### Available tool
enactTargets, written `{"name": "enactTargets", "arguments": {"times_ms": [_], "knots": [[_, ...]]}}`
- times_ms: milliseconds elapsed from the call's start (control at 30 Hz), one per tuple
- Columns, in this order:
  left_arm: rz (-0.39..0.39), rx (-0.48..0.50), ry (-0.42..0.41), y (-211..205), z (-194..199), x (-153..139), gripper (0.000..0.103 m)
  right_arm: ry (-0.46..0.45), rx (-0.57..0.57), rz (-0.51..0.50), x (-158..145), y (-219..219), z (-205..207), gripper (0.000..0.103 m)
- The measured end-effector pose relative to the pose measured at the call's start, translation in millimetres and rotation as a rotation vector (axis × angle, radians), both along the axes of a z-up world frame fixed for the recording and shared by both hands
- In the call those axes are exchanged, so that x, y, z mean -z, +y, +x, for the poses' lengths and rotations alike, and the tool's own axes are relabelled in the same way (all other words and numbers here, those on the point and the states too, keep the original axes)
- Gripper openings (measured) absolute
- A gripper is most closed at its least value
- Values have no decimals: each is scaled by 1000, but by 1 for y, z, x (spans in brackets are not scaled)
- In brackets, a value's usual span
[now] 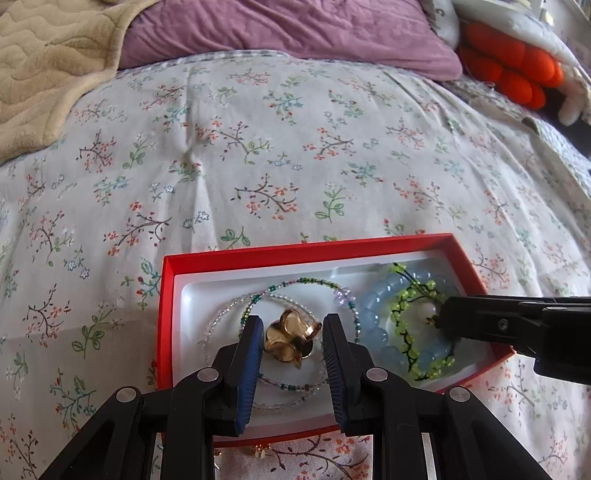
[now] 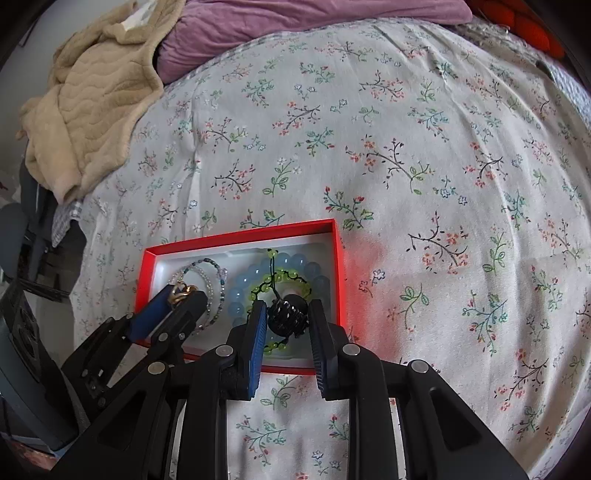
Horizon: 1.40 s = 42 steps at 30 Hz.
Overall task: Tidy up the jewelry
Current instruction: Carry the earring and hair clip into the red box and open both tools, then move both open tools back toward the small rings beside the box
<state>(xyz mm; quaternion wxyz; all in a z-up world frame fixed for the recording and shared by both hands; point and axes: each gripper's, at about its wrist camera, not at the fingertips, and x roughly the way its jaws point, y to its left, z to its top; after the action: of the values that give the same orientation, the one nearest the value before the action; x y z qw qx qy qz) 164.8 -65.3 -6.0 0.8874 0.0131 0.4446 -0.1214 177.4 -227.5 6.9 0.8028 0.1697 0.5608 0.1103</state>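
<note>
A red box (image 1: 167, 295) with a white insert lies on the floral bedsheet; it also shows in the right wrist view (image 2: 334, 258). Inside lie clear and teal beaded bracelets (image 1: 314, 284), a blue bead bracelet (image 1: 373, 306) and a green bead bracelet (image 1: 400, 310). My left gripper (image 1: 292, 330) is open over the box, with a gold petal-shaped piece (image 1: 291, 338) lying between its fingers. My right gripper (image 2: 286, 317) is open over the box's right part, with a black hair claw (image 2: 286, 314) between its fingers on the bracelets.
A beige quilted blanket (image 2: 85, 110) is bunched at the far left. A purple pillow (image 1: 280, 29) lies at the back. An orange plush item (image 1: 517, 70) sits at the far right. Small gold pieces (image 1: 260, 450) lie on the sheet just in front of the box.
</note>
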Motion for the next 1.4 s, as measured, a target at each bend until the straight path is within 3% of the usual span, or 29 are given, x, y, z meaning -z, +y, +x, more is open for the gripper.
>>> {"name": "enactTargets", "arguments": {"times_ms": [200,300,467,800,1400], "knots": [[32,5,-15,-3,-5,-5,42,-9,-4,12,-6,-4,-4,38],[38,4,-12,-4,-8,-8,45,-21,-3,6,-12,-6,-7,42],[50,3,-25,-4,-16,-16,59,-36,-11,-1,-21,-7,-12,48],[61,-3,-6,3,-37,-26,69,-75,-26,-19,-41,-12,-32,61],[98,-29,55,27,-73,-25,87,-74,-68,-149,-38,-10,-75,68]]}}
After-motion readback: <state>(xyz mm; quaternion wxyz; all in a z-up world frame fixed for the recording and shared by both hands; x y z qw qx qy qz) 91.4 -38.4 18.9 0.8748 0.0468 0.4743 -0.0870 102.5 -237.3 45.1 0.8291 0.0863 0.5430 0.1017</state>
